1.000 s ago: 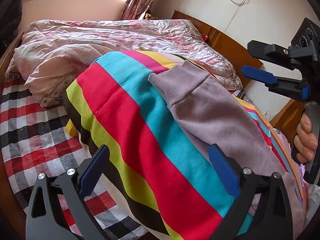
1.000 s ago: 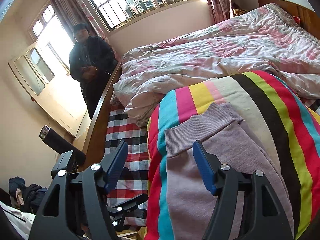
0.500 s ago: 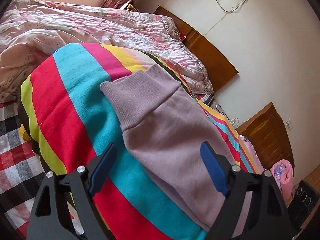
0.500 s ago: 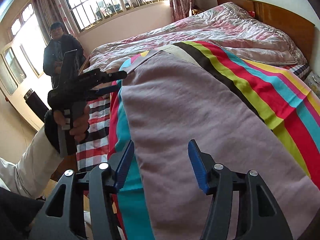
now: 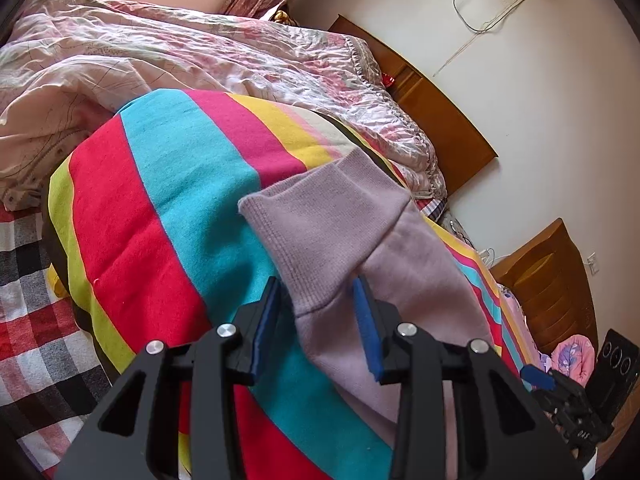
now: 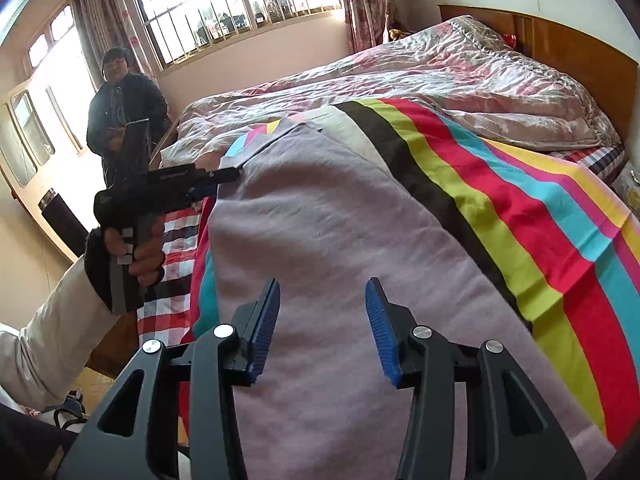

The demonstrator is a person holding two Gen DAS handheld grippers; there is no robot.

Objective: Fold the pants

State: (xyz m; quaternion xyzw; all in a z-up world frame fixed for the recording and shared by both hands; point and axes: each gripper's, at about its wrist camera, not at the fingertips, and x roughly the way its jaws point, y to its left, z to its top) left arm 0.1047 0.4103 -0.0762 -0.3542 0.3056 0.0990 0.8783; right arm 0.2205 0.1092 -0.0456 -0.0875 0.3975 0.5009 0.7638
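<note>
The lilac sweatpants point(image 5: 352, 232) lie along a striped blanket point(image 5: 168, 200) on the bed. In the left wrist view my left gripper point(image 5: 318, 296) is half closed, its blue pads on either side of the ribbed cuff edge, with a gap still showing. In the right wrist view the pants point(image 6: 320, 240) stretch away from me; my right gripper point(image 6: 322, 320) is open just above the cloth at their near part. The left gripper point(image 6: 208, 184) shows there at the far cuff end, held by a hand.
A rumpled pink quilt point(image 5: 180, 64) covers the far half of the bed. A wooden headboard point(image 5: 432, 108) stands against the wall. A plaid sheet point(image 5: 32, 300) lies at the bed's left side. A person point(image 6: 120, 108) stands by the window.
My left gripper has moved up to the cuff and its jaws have narrowed around the cuff edge. My right gripper has lowered nearer the cloth and its jaws have narrowed a little.
</note>
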